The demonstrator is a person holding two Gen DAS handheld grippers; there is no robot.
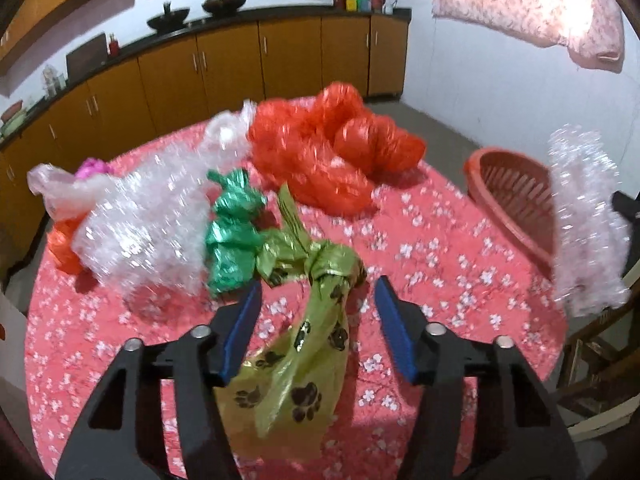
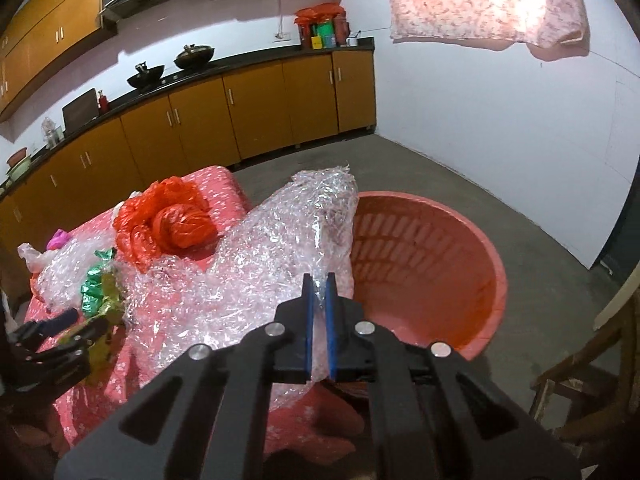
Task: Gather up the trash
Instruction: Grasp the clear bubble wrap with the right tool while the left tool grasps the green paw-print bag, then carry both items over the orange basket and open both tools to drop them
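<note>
While our right tool (image 2: 319,287) pinches bubble wrap (image 2: 256,256) beside the basket (image 2: 472,248) at centre right, our left tool (image 1: 318,312), half-open, straddles the lengthwise paw-print bag (image 1: 308,344), not yet gripping.

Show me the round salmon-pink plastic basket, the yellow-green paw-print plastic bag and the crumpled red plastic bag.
Round salmon-pink plastic basket (image 2: 492,256): right wrist view, on its far rim.
Yellow-green paw-print plastic bag (image 1: 304,376): left wrist view, on its body.
Crumpled red plastic bag (image 1: 320,148): left wrist view, on its middle.
</note>
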